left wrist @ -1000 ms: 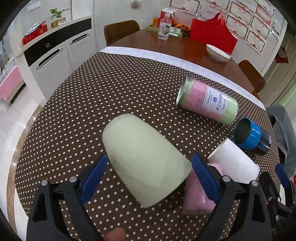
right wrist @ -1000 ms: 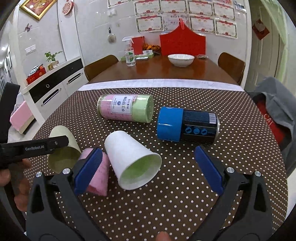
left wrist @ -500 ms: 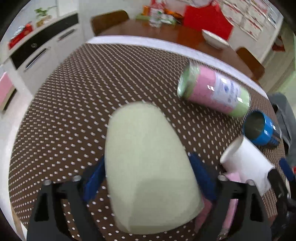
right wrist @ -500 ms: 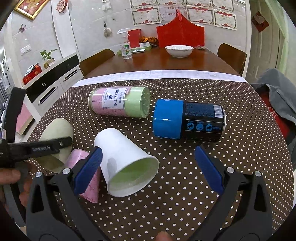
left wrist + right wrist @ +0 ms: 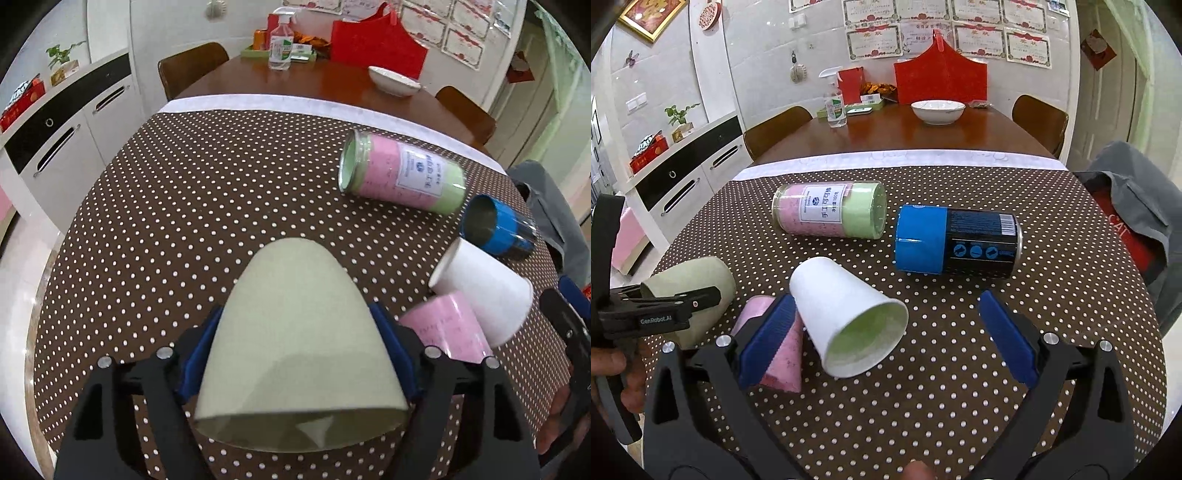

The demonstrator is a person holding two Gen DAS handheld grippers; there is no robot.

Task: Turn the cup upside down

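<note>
The pale green cup (image 5: 299,332) is being gripped by the left tongs (image 5: 295,354), its sides pressed between the two blue pads (image 5: 388,354), with the closed base pointing toward 12 o'clock and the open mouth facing back toward the camera. In the right wrist view the same cup is being seen at about 9 o'clock, apparently lifted a little clear of the dotted table (image 5: 960,369) — contact underneath cannot be made out. The grasp is therefore being judged as done, while the turn itself is being judged as barely under way: the cup is lying roughly on its side, not mouth-down.

The right tongs (image 5: 886,332) are being held wide apart, gripping nothing, with a white cup (image 5: 846,314) (green inside) lying between them and a pink cup (image 5: 783,354) just beside the left pad. What is being left to do — rotating the mouth downward and setting the rim on the table.
</note>
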